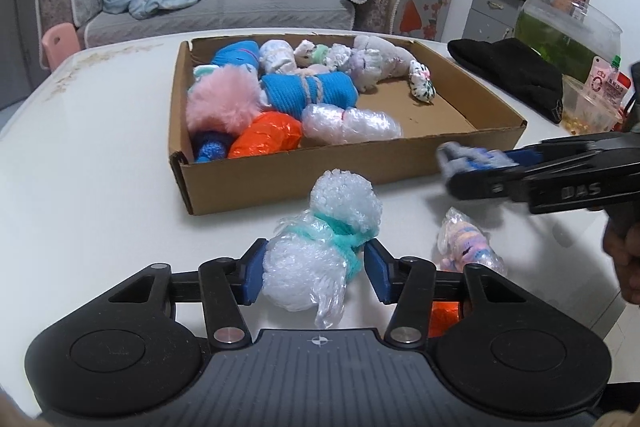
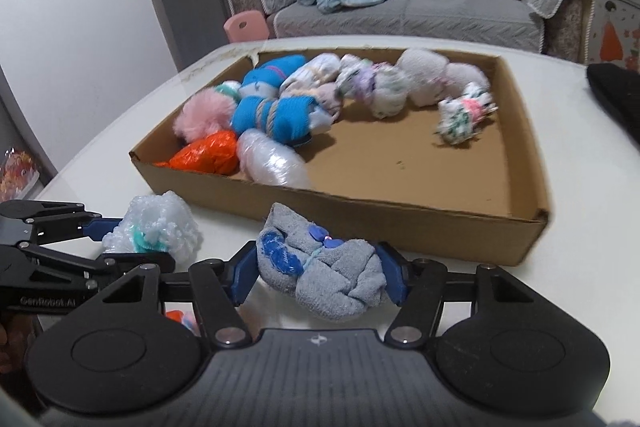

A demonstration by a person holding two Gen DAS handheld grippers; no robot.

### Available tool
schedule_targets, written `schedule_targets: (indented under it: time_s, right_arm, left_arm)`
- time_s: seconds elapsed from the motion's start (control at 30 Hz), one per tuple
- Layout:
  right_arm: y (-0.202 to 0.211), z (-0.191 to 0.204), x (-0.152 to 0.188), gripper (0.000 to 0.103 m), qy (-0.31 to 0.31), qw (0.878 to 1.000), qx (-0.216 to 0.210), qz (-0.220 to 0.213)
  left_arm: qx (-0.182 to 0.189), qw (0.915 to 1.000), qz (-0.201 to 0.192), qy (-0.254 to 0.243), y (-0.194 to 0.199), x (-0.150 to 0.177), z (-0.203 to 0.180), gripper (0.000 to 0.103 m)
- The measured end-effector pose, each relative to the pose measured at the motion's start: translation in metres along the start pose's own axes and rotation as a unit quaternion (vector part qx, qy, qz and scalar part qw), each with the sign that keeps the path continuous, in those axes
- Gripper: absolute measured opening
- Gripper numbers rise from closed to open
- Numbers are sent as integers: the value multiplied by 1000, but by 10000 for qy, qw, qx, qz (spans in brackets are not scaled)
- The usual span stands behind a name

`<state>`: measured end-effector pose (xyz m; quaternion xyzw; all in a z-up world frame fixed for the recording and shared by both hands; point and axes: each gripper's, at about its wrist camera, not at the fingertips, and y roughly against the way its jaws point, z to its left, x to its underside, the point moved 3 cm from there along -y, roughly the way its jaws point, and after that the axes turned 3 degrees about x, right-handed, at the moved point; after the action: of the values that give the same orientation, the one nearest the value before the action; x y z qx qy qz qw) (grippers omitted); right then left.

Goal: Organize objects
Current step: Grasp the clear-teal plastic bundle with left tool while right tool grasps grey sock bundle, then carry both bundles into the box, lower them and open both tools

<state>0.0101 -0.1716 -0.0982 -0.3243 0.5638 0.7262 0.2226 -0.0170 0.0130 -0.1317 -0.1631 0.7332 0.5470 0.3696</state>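
Before the shallow brown cardboard box (image 2: 400, 227): right gripper (image 2: 318, 273) clenched on grey-and-blue rolled sock bundle (image 2: 324, 275); left gripper (image 1: 314, 273) brackets bubble-wrap bundle with teal tie (image 1: 320, 251), contact unclear. Lift clear of the rim, release over bare floor.

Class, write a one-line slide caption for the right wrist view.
Right gripper holds a grey sock bundle before the cardboard box.
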Motion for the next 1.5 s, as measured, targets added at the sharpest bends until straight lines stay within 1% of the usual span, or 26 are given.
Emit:
schedule_targets:
  time_s: [0.2, 0.3, 0.47, 0.6, 0.73, 0.87, 0.97, 1.13, 1.3, 1.5]
  right_arm:
    - [23, -21, -7, 58, -64, 9997, 134, -219]
    - [36, -32, -16, 58, -88, 9991, 188, -365]
    - [51, -47, -43, 58, 31, 9974, 344, -629]
    - [56, -54, -67, 58, 315, 9952, 457, -805]
    - [53, -56, -91, 59, 567, 9930, 370, -973]
    - [42, -53, -107, 59, 793, 9914, 274, -1007]
    - [30, -52, -115, 59, 1044, 9896, 155, -976]
    - [0, -57, -123, 59, 1306, 9887, 112, -724]
    - [-29, -63, -119, 59, 1282, 9908, 50, -423]
    - [-48, -71, -105, 59, 1127, 9936, -17, -62]
  left_arm:
    - [-30, 9999, -95, -27, 11, -11, -1, 57]
    - [-58, 9998, -173, -104, 19, -23, -3, 57]
    - [9, 9989, -390, -244, 28, -58, -11, 57]
    - [85, 9975, -526, -456, 26, -92, -24, 57]
    - [153, 9965, -578, -586, 16, -125, -38, 58]
    - [158, 9956, -531, -753, -4, -149, -51, 58]
    - [161, 9952, -392, -879, -26, -156, -57, 58]
    - [182, 9949, -73, -987, -66, -154, -62, 58]
    - [212, 9934, 194, -1112, -95, -143, -62, 58]
    - [256, 9899, 523, -1290, -123, -133, -62, 58]
